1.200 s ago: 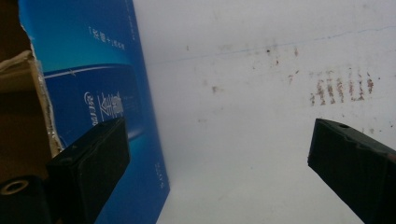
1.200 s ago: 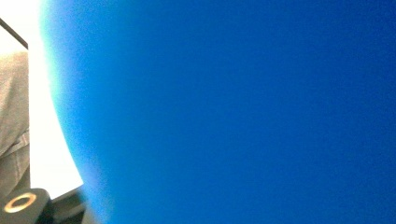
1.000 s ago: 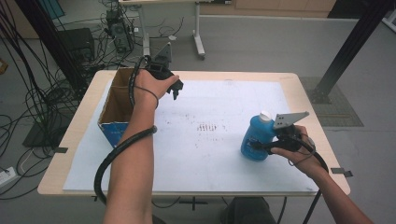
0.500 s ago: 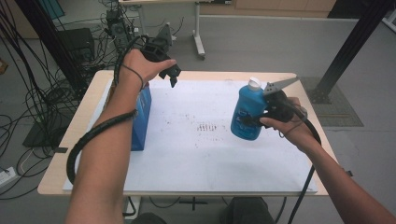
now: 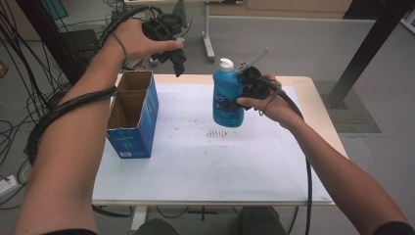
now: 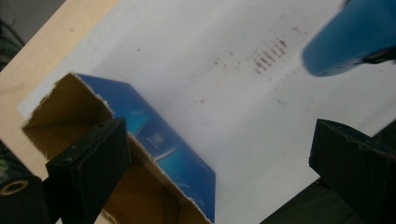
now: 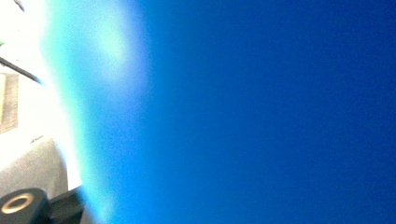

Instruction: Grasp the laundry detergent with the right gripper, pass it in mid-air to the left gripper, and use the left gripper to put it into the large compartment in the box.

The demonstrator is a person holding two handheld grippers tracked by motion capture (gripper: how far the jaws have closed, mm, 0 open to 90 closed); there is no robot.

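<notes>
Black fingers of the right gripper point(image 5: 240, 90) clamp shut on the blue bottle point(image 5: 227, 95), gripping it at its side near the shoulder and holding it upright in the air above the white sheet on the table point(image 5: 205, 161). Seen from the right gripper view, the bottle's point(image 7: 261, 112) blue wall sits so close to the camera that no lettering can be made out there. From the high view the bottle has a white cap and a pale label patch on its front, but the print is too small and blurred to read. Over at the left gripper point(image 5: 171, 46), the fingers point(image 6: 88, 163) stand wide apart with nothing between them, raised above the back left of the table. Below them stands the blue cardboard box point(image 5: 133, 117), upright on its end at the left side of the sheet, well apart from the bottle. Its top flaps are torn open, and the brown interior that can be seen point(image 6: 140, 186) looks empty. A picture and some white lettering mark its blue sides, and a small white label sits low on its front face; none of it is legible. Faint brownish marks point(image 5: 215, 133) dot the sheet just below the hanging bottle.
</notes>
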